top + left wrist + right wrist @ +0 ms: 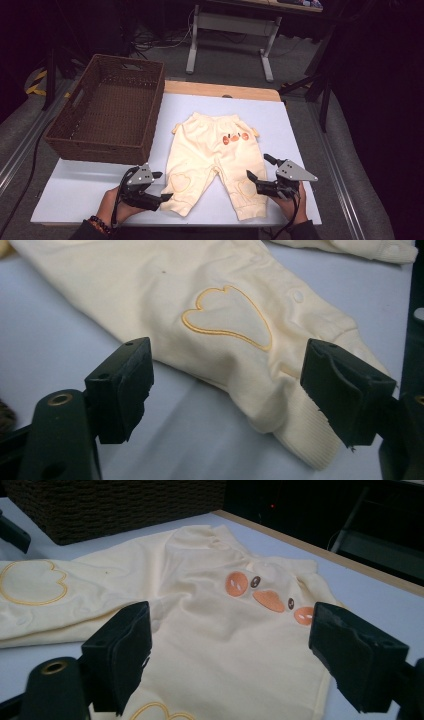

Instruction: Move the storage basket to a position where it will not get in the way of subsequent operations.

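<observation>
Baby trousers (212, 157) in pale yellow lie flat on a white table (75, 185), waistband away from the person, legs toward them. Far left stands a brown wicker basket (107, 107), just beside the trousers. The left gripper (162, 186), held in a hand, sits at the cuff of the left leg; its jaws stand wide apart, with the ribbed cuff (305, 432) between them but not pinched. A stitched heart outline (230, 315) marks that leg. Orange duck-face patches (267, 596) sit below the waistband. The right gripper (260, 167) faces the other leg, jaws spread and holding nothing. The cloth looks soft, light and floppy; it would likely sag and fold when lifted, so the thicker cuffs or waistband seem the surest places to grip.
</observation>
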`<action>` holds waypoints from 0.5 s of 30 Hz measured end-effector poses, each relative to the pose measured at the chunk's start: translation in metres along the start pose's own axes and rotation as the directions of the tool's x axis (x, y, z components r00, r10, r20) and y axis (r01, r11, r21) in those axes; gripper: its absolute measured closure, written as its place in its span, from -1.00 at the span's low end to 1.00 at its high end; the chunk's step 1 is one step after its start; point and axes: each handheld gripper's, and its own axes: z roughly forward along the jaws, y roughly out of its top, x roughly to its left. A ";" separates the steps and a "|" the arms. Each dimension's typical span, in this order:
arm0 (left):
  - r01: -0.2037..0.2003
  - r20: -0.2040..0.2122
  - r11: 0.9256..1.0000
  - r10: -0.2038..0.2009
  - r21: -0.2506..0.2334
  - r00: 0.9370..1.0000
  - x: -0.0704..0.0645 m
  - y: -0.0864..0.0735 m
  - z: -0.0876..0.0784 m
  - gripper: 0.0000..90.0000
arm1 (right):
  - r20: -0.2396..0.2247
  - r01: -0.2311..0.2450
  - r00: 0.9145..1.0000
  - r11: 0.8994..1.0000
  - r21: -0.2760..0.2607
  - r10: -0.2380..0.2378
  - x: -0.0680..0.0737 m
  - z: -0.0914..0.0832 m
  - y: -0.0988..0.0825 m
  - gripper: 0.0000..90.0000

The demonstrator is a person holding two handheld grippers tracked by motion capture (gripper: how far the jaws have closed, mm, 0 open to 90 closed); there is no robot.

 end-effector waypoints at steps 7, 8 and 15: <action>0.039 -0.047 0.999 -0.037 0.032 0.998 -0.001 0.000 0.006 -0.82 | 0.042 -0.030 0.999 0.999 -0.025 0.031 -0.004 -0.006 -0.003 -0.74; 0.049 -0.034 0.998 -0.048 0.031 0.998 -0.001 0.000 0.005 -0.77 | 0.050 -0.030 0.998 0.999 -0.024 0.031 -0.004 -0.007 -0.002 -0.75; 0.062 -0.042 0.995 -0.059 0.077 0.997 0.000 0.001 0.010 -0.79 | 0.059 -0.033 0.998 0.999 -0.019 0.034 -0.005 -0.006 -0.003 -0.77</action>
